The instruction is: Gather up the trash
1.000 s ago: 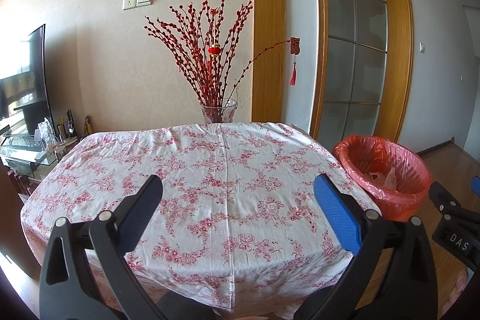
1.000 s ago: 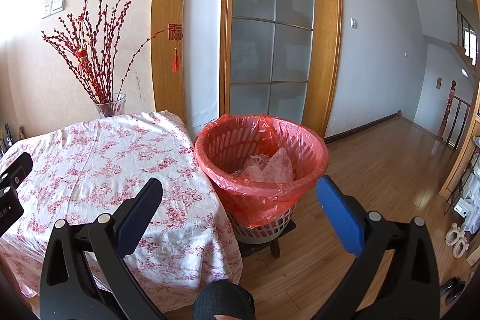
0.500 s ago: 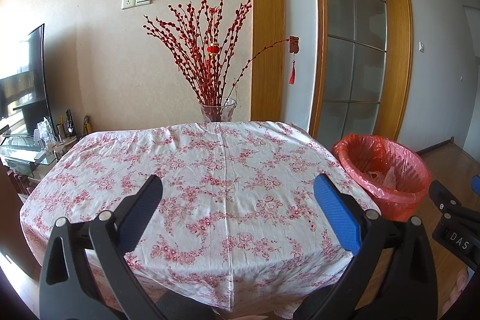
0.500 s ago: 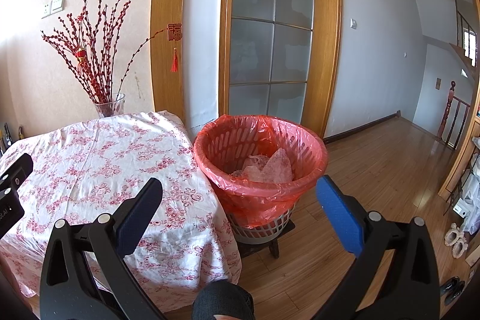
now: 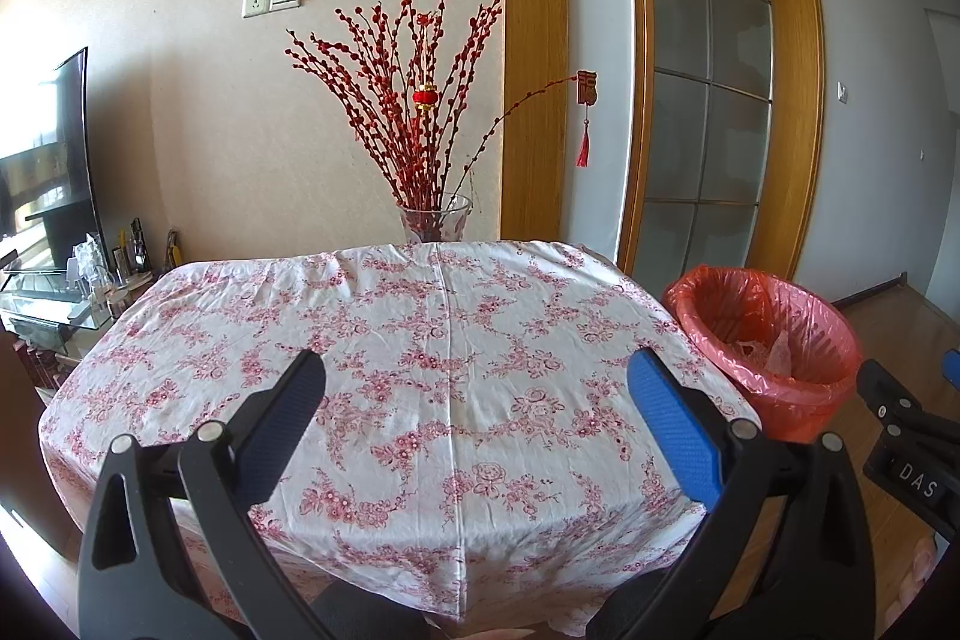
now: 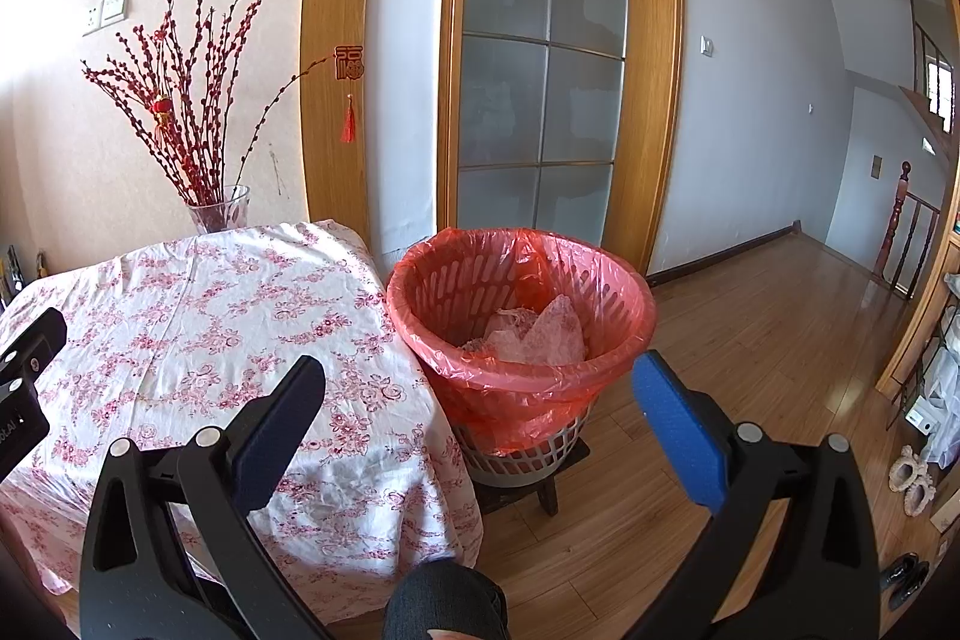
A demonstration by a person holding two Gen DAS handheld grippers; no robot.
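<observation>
A waste basket lined with a red bag (image 6: 521, 334) stands on a low stool right of the table; it also shows in the left wrist view (image 5: 765, 346). Crumpled pale wrappers (image 6: 534, 334) lie inside it. My left gripper (image 5: 477, 415) is open and empty over the near part of the table with the floral cloth (image 5: 420, 340). My right gripper (image 6: 480, 412) is open and empty, in front of the basket at about rim height. No loose trash shows on the cloth.
A glass vase of red branches (image 5: 432, 214) stands at the table's far edge. A TV stand with small items (image 5: 66, 292) is at the left. A glass door (image 6: 540, 100) is behind the basket. Wooden floor (image 6: 750, 340) stretches right, with slippers (image 6: 909, 475).
Both grippers have drifted very slightly; the views are almost unchanged. Both stay open and empty.
</observation>
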